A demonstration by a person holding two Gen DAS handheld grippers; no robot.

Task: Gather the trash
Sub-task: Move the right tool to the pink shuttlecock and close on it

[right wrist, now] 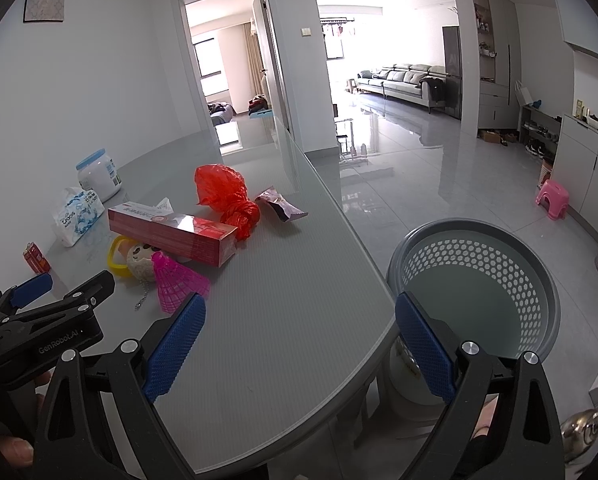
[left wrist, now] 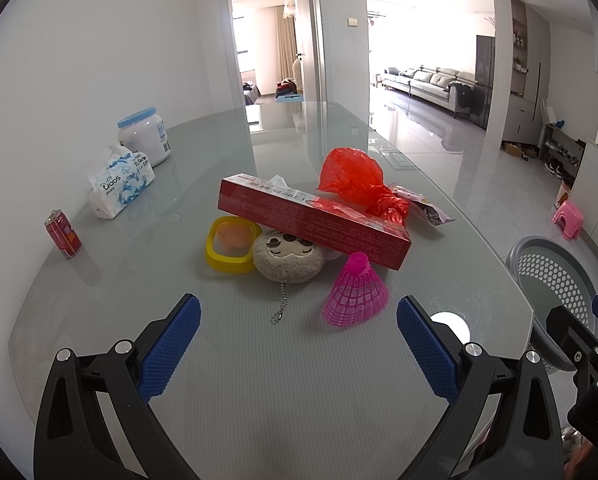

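A pile sits mid-table: a long red box (left wrist: 315, 220) (right wrist: 171, 232) resting on a plush toy (left wrist: 289, 258), a crumpled red plastic bag (left wrist: 357, 180) (right wrist: 225, 196), a purple snack wrapper (left wrist: 429, 208) (right wrist: 281, 208), a pink shuttlecock (left wrist: 357, 294) (right wrist: 177, 280) and a yellow ring with an orange toy (left wrist: 231, 244). My left gripper (left wrist: 299, 350) is open and empty, just short of the shuttlecock. My right gripper (right wrist: 299, 346) is open and empty over the table's right edge, beside the grey perforated bin (right wrist: 475, 280) (left wrist: 551, 276) on the floor.
On the glass table (left wrist: 259, 380) at the left stand a red can (left wrist: 63, 234), a tissue pack (left wrist: 121, 182) and a white jar with blue lid (left wrist: 143, 136). A pink stool (right wrist: 553, 198) stands on the floor to the right.
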